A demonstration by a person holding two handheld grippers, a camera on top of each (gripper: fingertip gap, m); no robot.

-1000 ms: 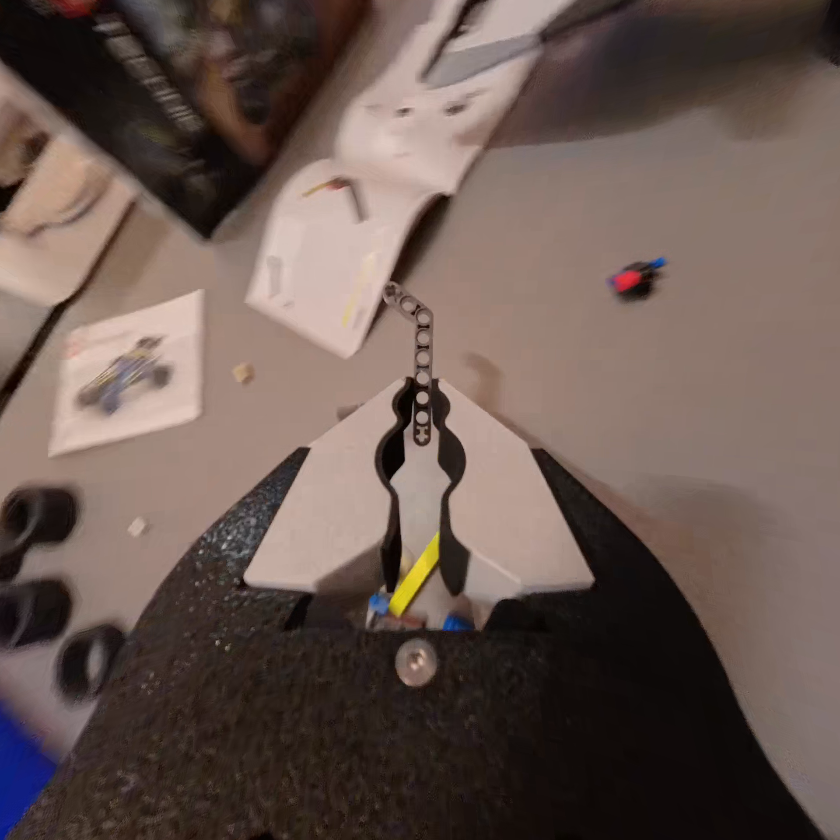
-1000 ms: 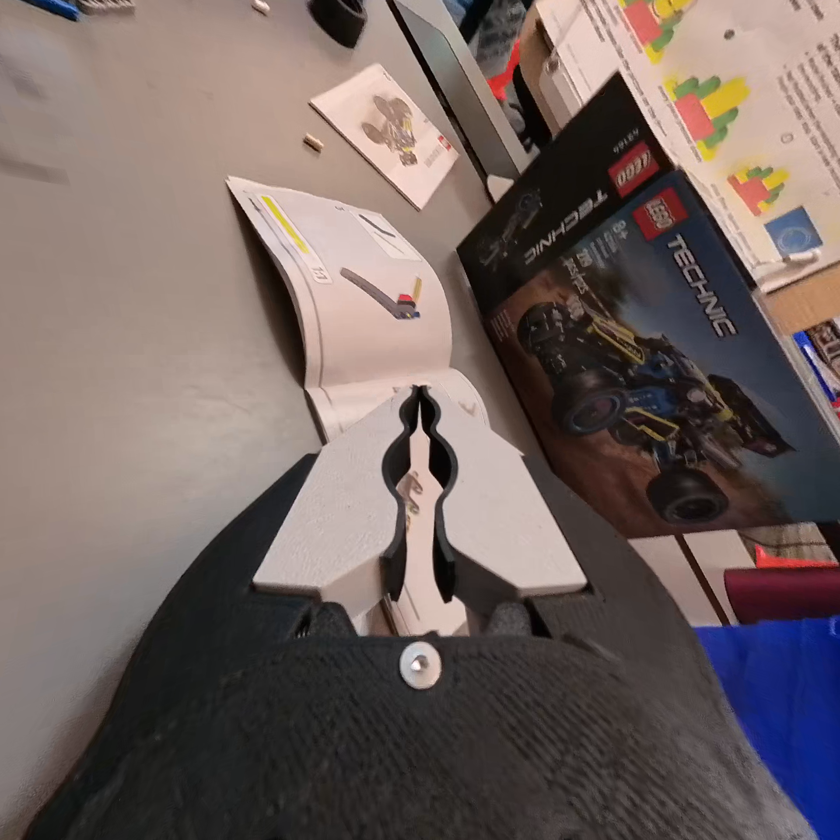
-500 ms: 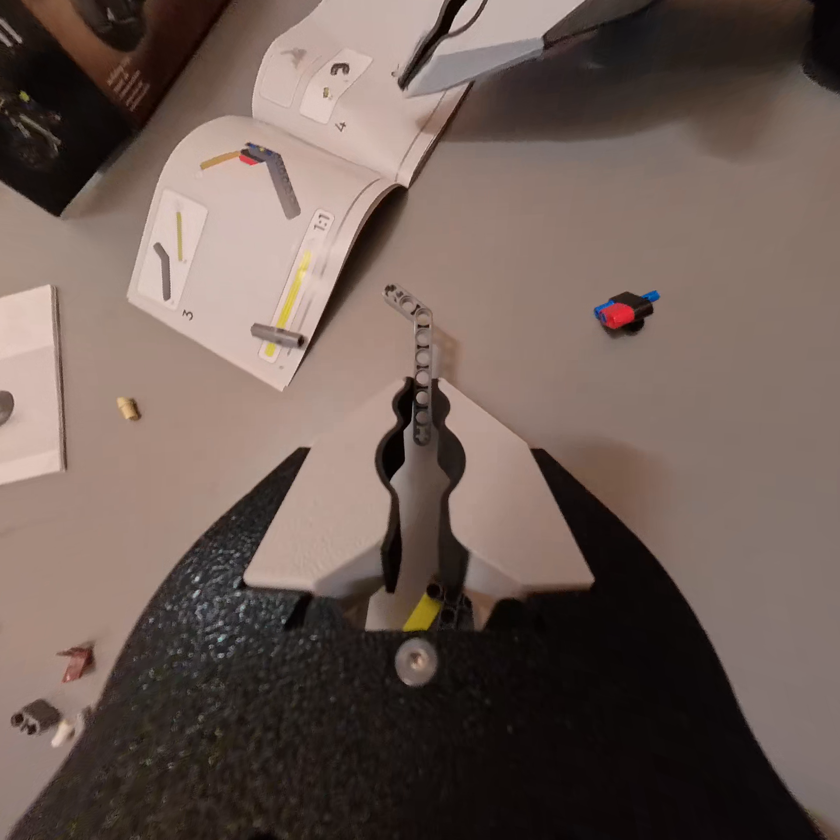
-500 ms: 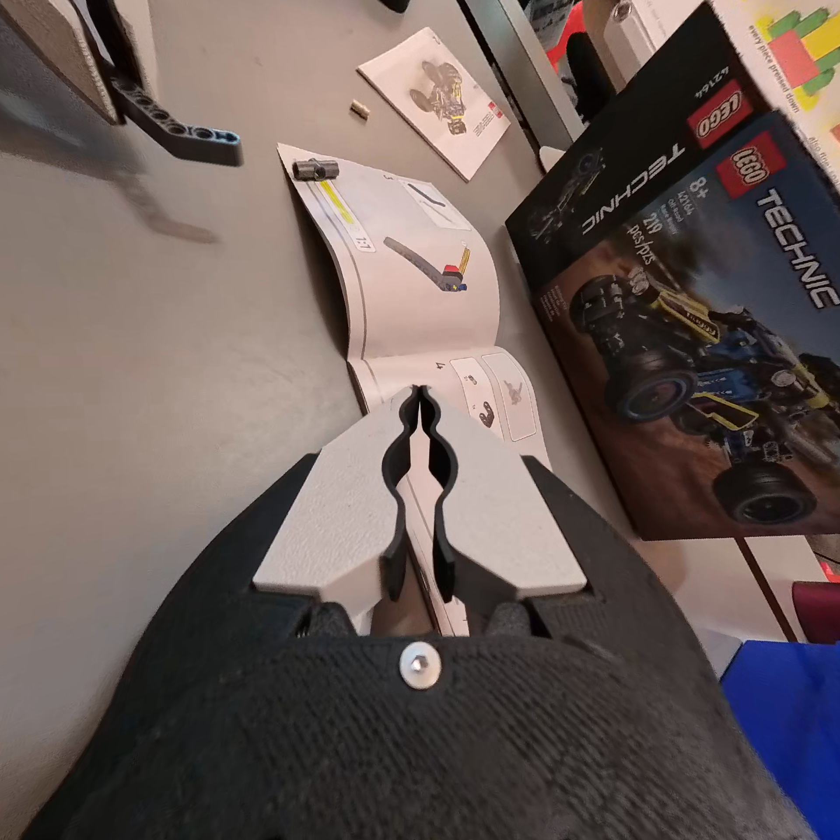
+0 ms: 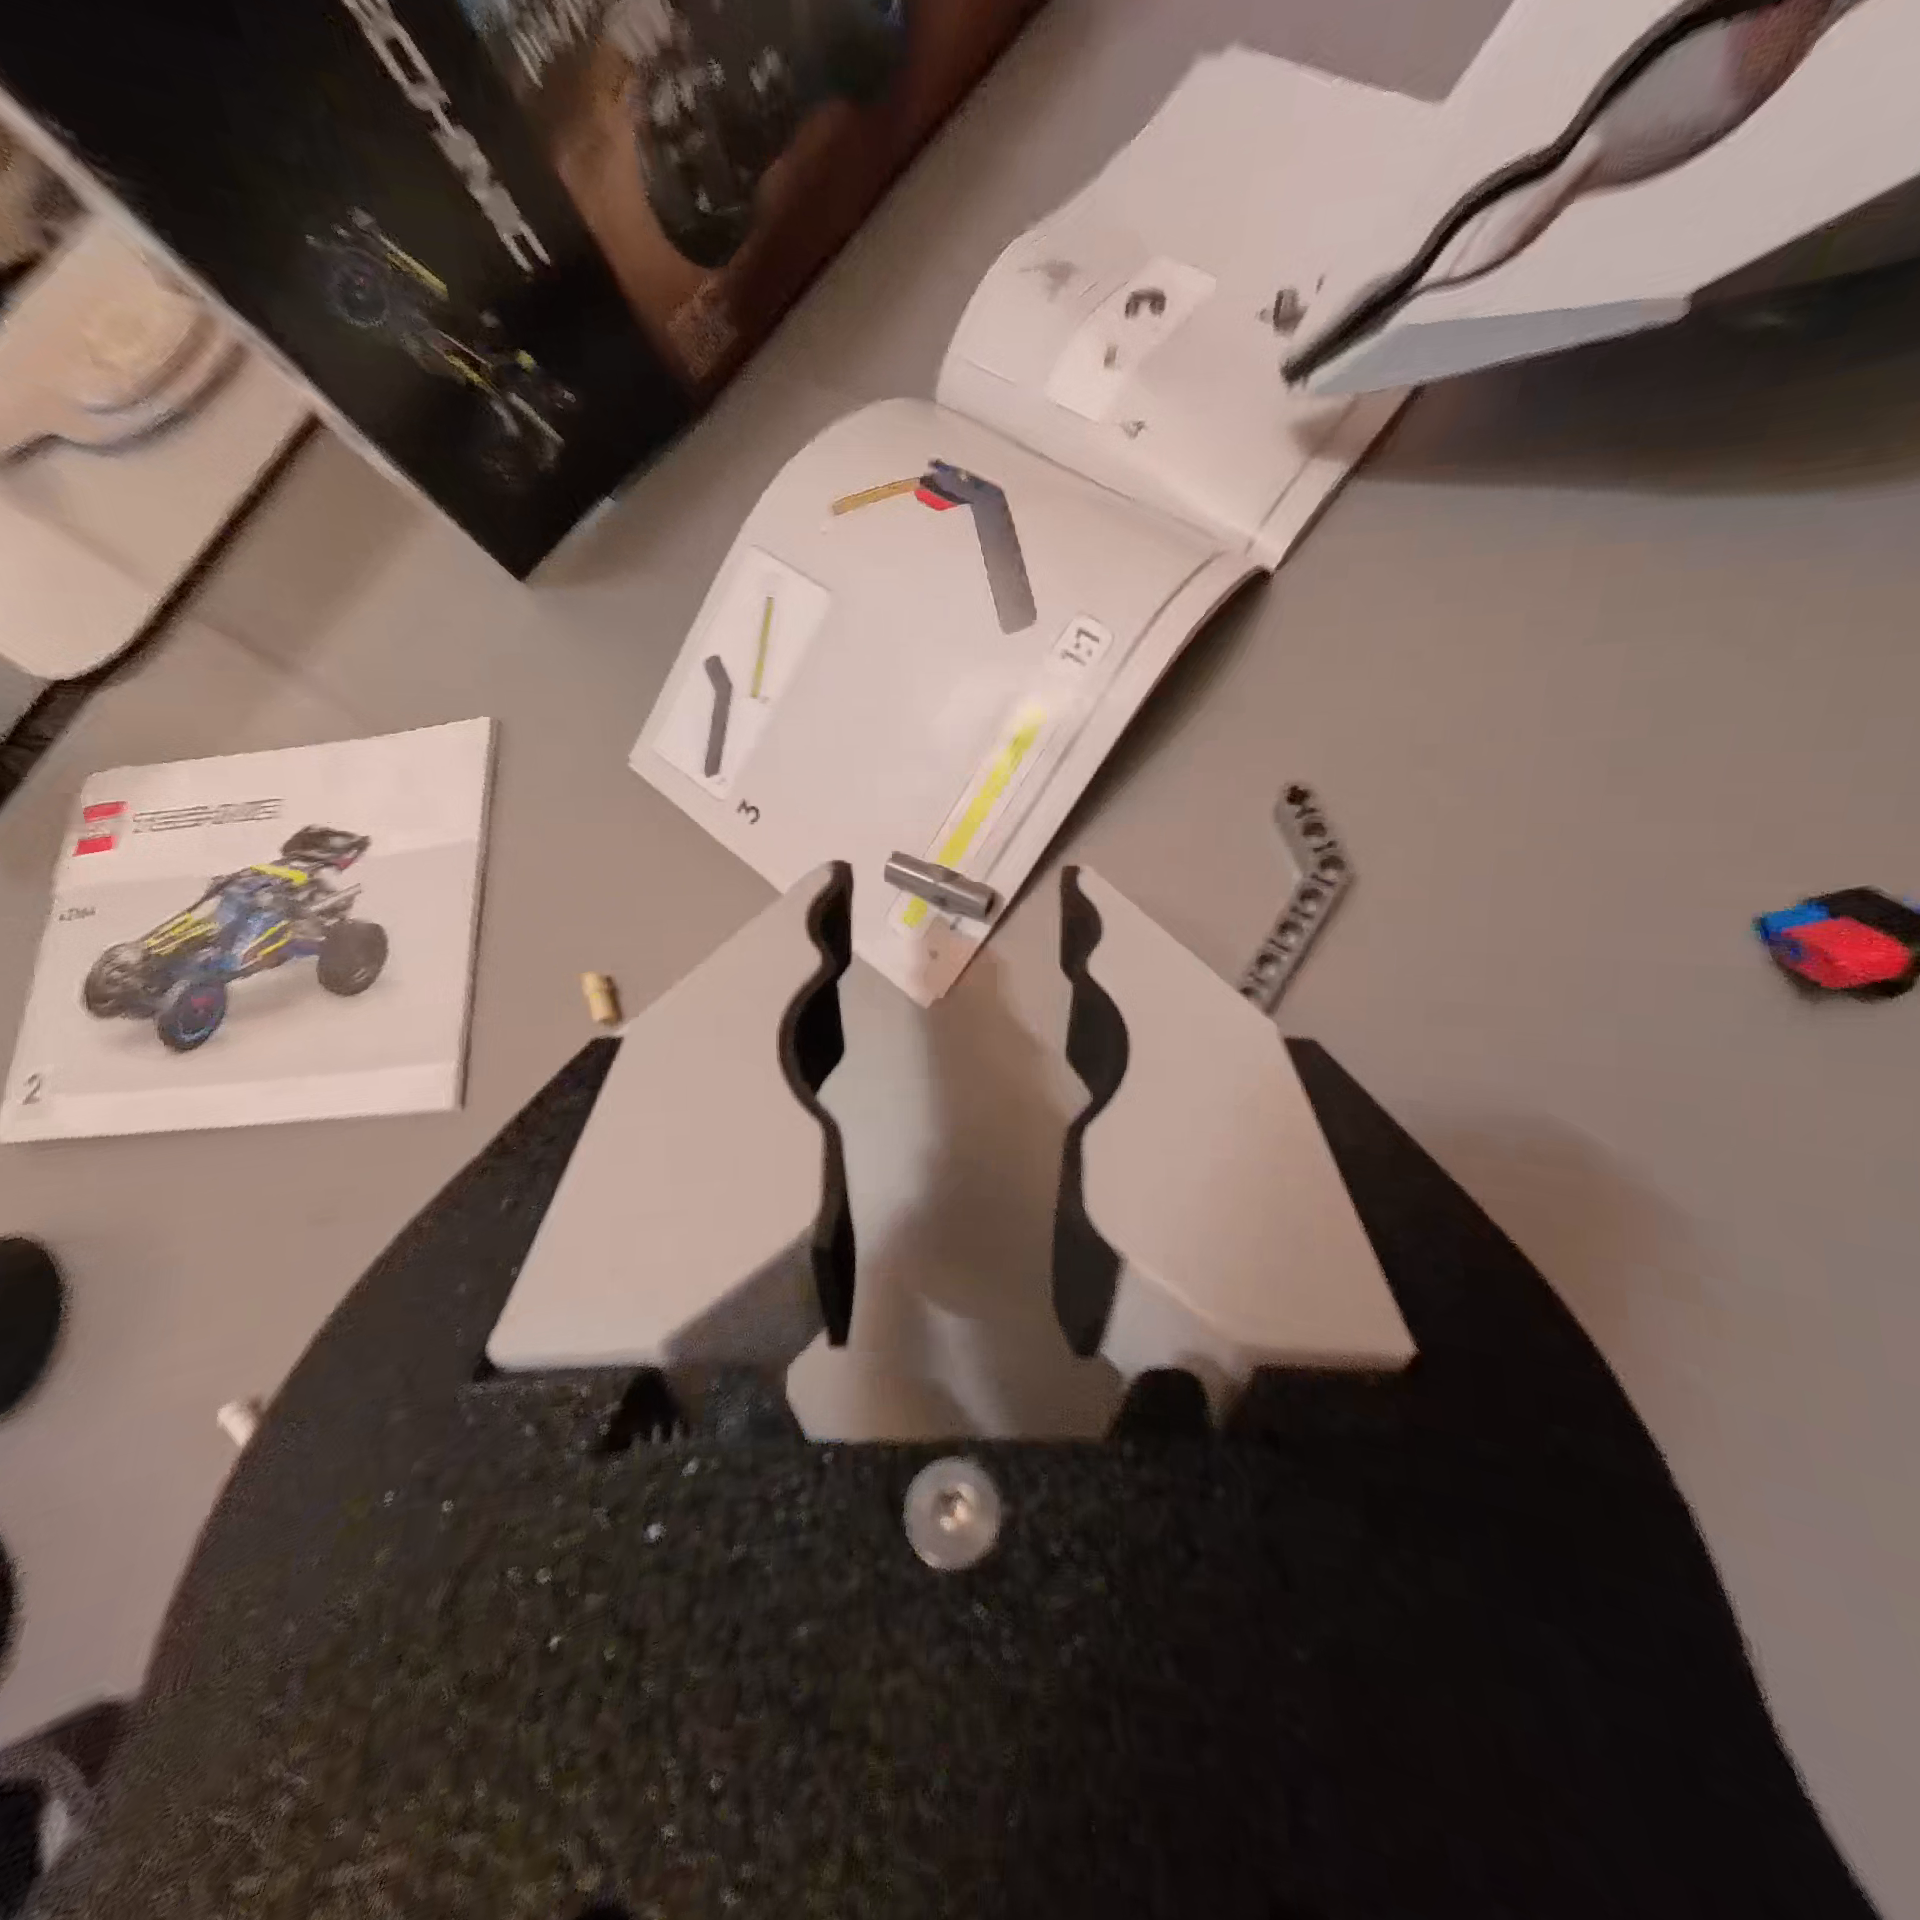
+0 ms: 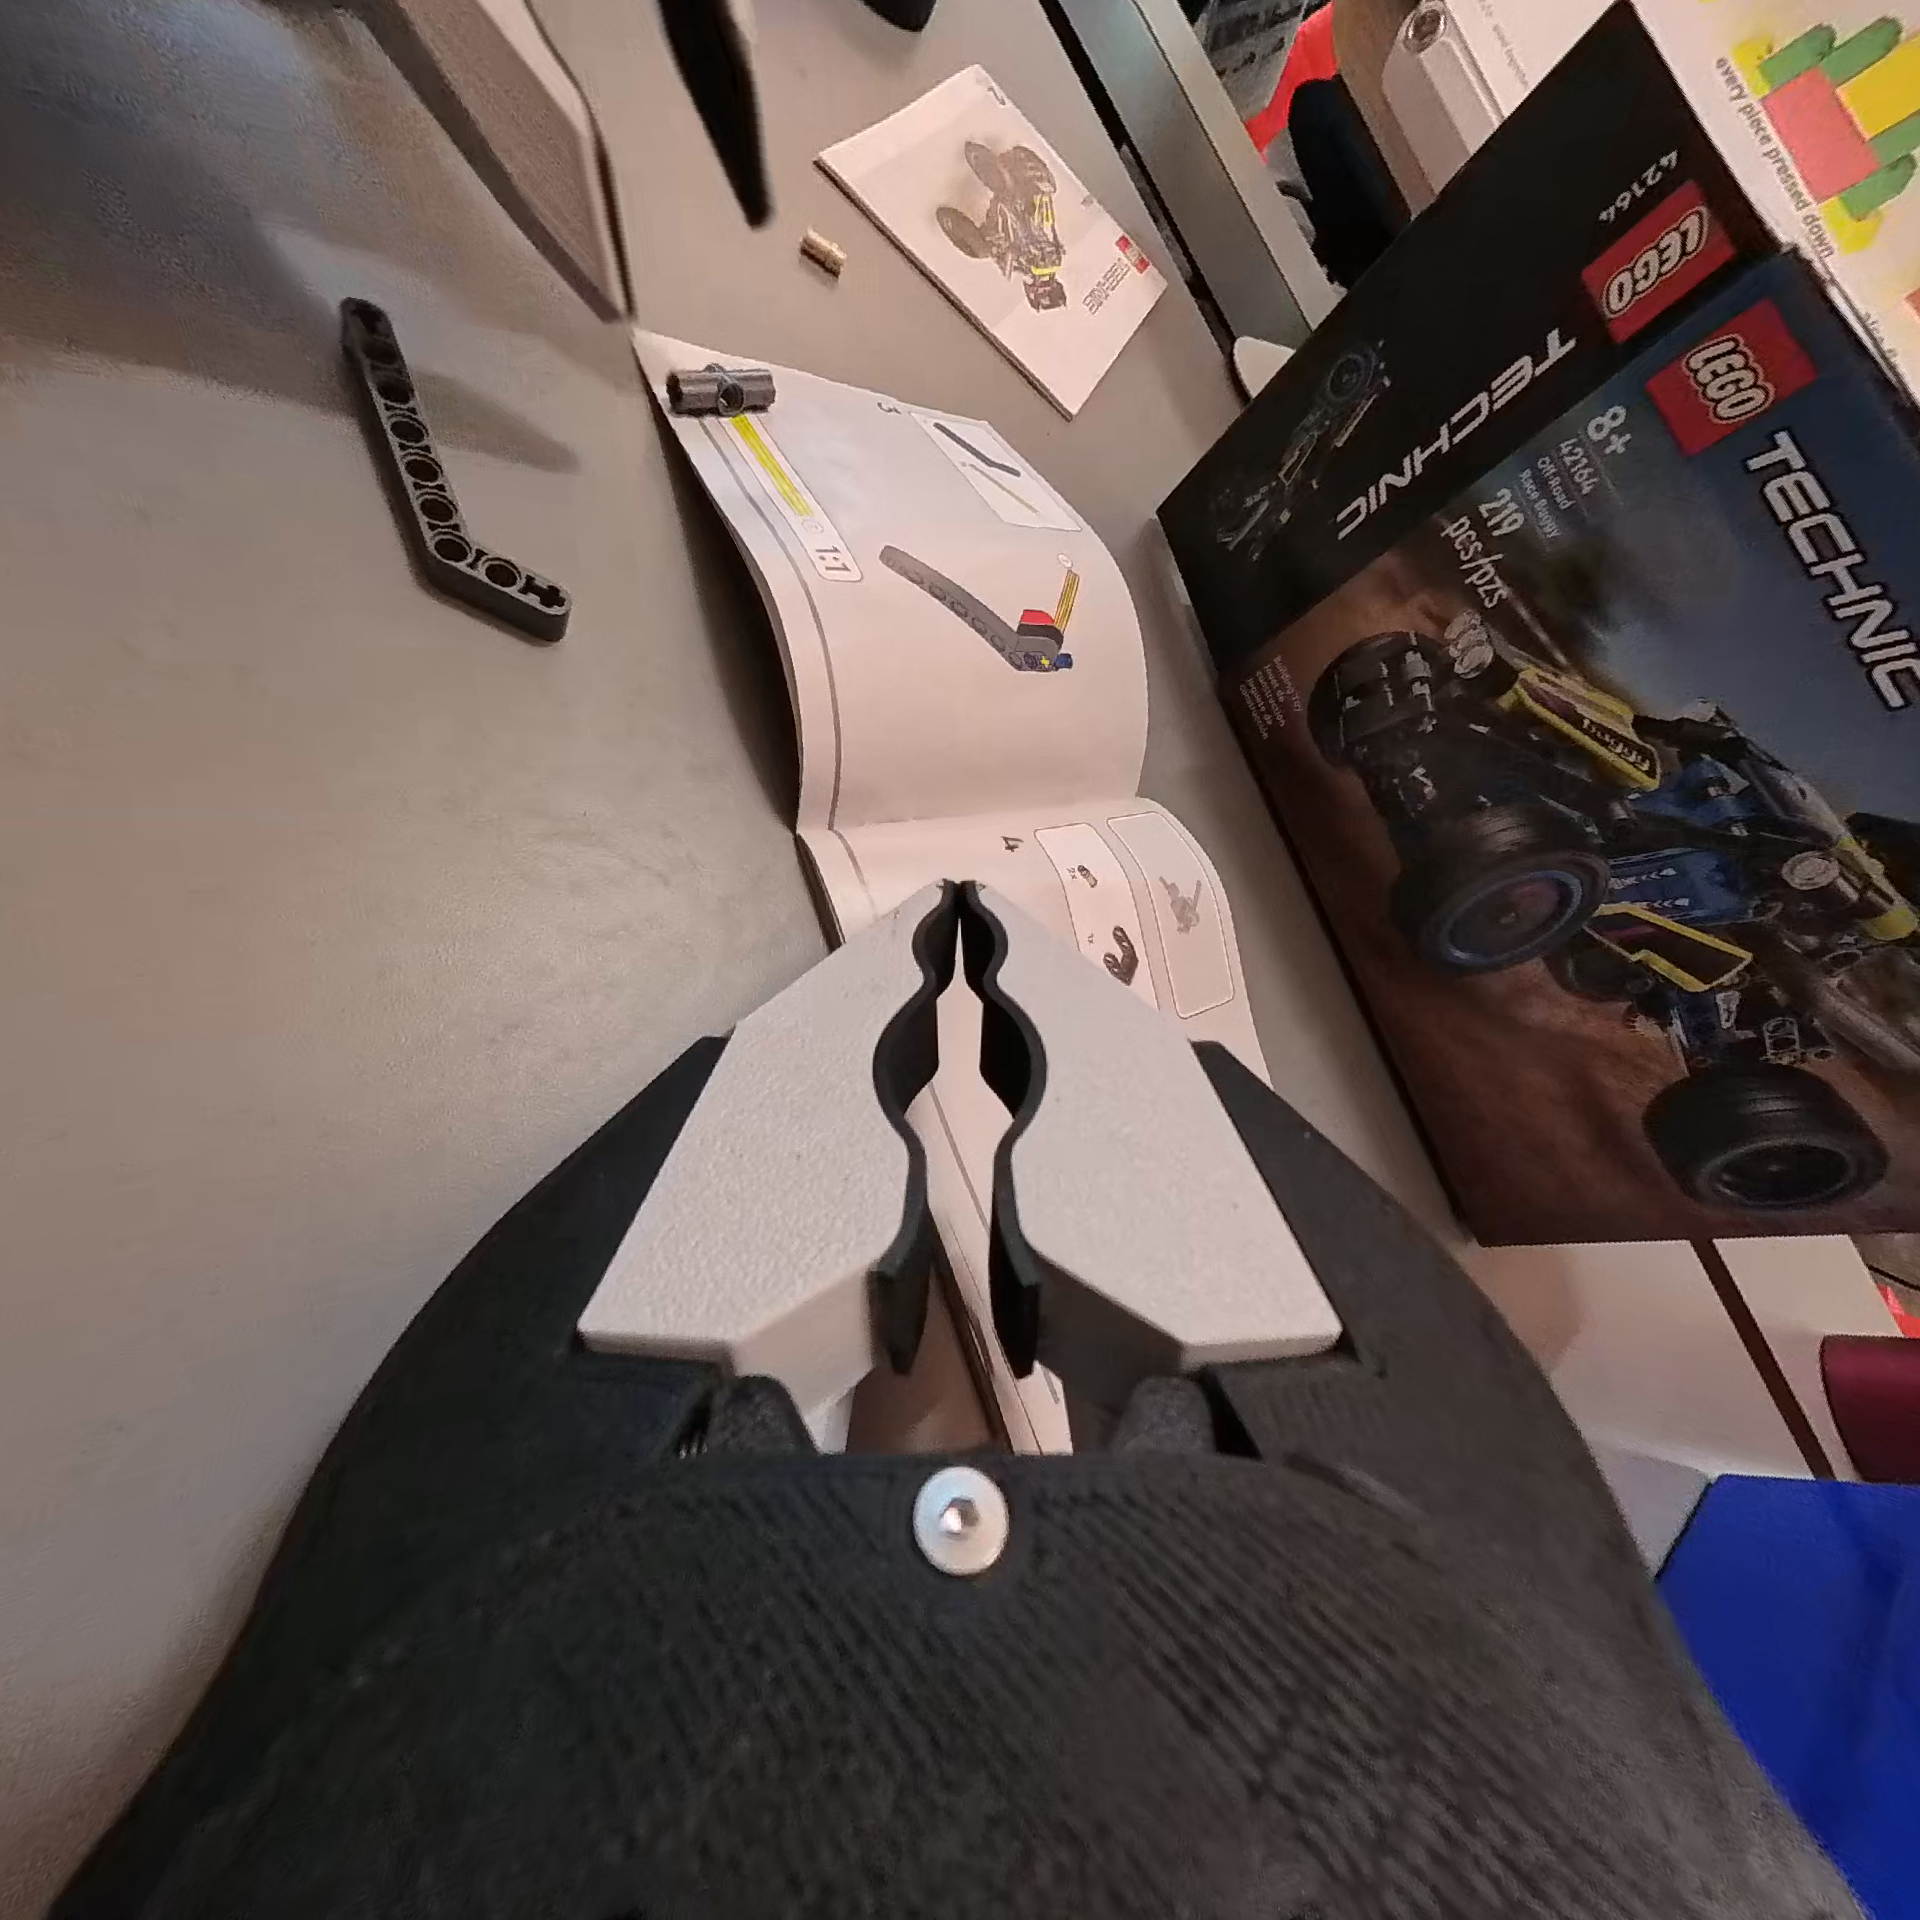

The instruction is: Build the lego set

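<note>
Left tool (image 5: 954, 914) open and empty, right tool (image 6: 958, 885) closed on nothing
Bent beam (image 6: 442, 480) lies flat on desk (image 6: 312, 883) beside the open booklet (image 6: 935, 644) (grey connector (image 6: 720, 390) sits on its page edge); red-blue piece (image 5: 1844, 943) well apart

open left tool (image 5: 951, 899) above booklet (image 5: 935, 665)

Left tool (image 5: 956, 904) opened; bent beam (image 5: 1299, 899) released (on table).
</note>
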